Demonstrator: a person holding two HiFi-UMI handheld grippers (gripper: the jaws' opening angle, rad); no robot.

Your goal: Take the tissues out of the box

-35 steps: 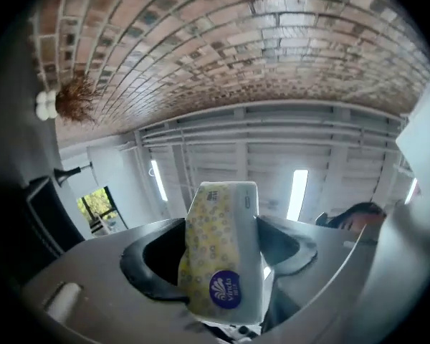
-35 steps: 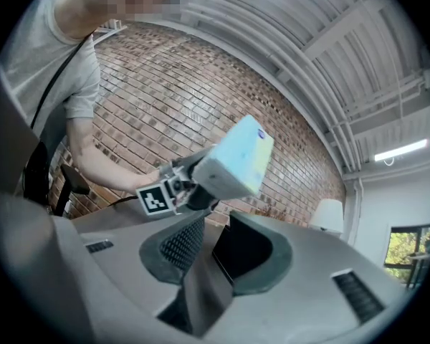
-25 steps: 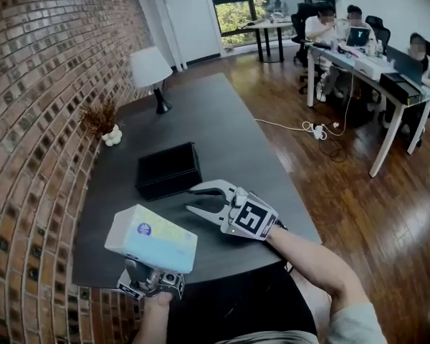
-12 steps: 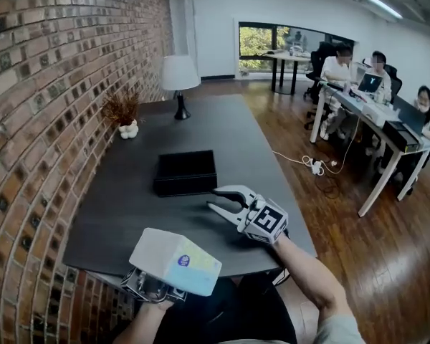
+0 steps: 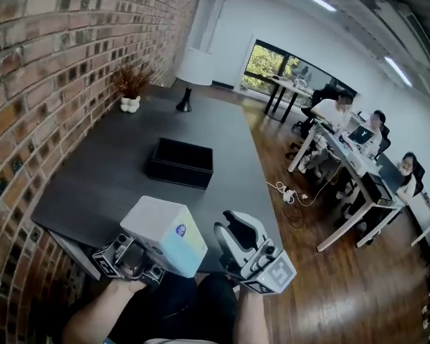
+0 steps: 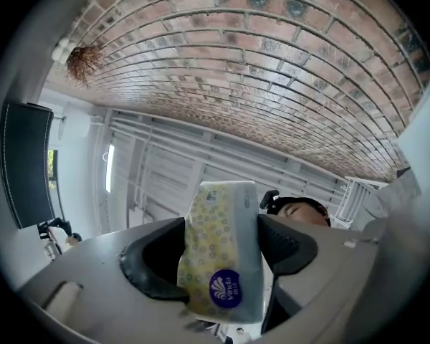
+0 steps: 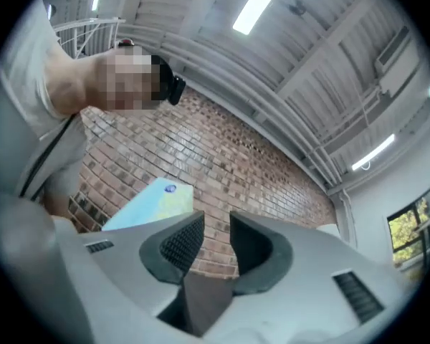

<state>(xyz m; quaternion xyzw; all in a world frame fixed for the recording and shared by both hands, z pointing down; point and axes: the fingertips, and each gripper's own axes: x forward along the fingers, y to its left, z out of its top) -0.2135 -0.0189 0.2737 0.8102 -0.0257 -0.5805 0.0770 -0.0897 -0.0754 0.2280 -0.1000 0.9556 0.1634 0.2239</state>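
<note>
A soft tissue pack (image 5: 163,235), white with a blue and yellow end, is clamped between the pads of my left gripper (image 6: 221,253). It is held in the air before the table's near edge, pointing up at the ceiling. The black open box (image 5: 180,163) lies on the dark table (image 5: 100,185), well away from both grippers. My right gripper (image 5: 236,233) hovers just right of the pack, also tilted upward. Its jaws stand a narrow gap apart with nothing between them (image 7: 216,229). The pack (image 7: 155,202) shows at the left of the right gripper view.
A brick wall (image 5: 50,63) runs along the table's left side. A white lamp (image 5: 194,69) and a small dried plant (image 5: 132,84) stand at the far end. Desks with seated people (image 5: 337,113) fill the room to the right, across a wooden floor.
Both grippers have drawn back from over the table toward my body and tipped upward. The pack came along in the left gripper. The right jaws have narrowed.
</note>
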